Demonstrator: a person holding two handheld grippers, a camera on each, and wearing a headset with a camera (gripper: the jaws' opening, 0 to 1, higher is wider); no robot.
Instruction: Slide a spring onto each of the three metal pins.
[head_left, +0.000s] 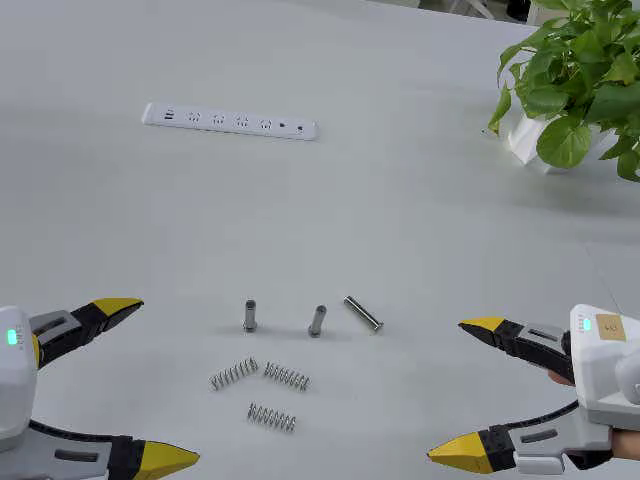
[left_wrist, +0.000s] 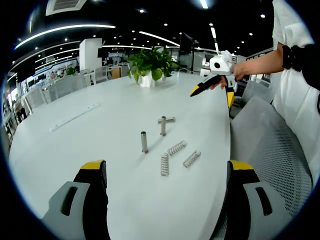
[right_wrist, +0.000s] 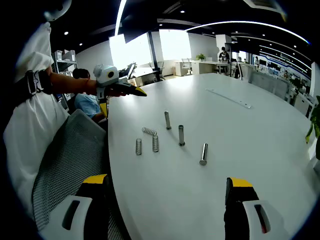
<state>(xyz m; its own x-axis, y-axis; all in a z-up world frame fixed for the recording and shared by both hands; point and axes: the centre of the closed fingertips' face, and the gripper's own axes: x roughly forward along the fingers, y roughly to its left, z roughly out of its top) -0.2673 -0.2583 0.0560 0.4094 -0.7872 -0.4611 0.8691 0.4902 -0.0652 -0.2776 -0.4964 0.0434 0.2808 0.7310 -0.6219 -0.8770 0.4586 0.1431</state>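
Head view, three springs (head_left: 286, 376) beside three pins (head_left: 317, 321) on table (head_left: 400, 200), midway between left gripper (head_left: 168, 380) and right gripper (head_left: 444, 389), fingers (head_left: 488, 326) wide apart, empty.

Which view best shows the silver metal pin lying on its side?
The head view: the silver metal pin shows its full length and flat head from above. In the left gripper view an upright pin stands in front and crosses the lying pin. In the right gripper view it is seen from a low angle.

Bare table (head_left: 420, 220) surrounds the pins (head_left: 317, 320) and springs (head_left: 286, 376) near its front edge. A power strip (head_left: 229, 119) and a plant (head_left: 575, 80) stand far back.
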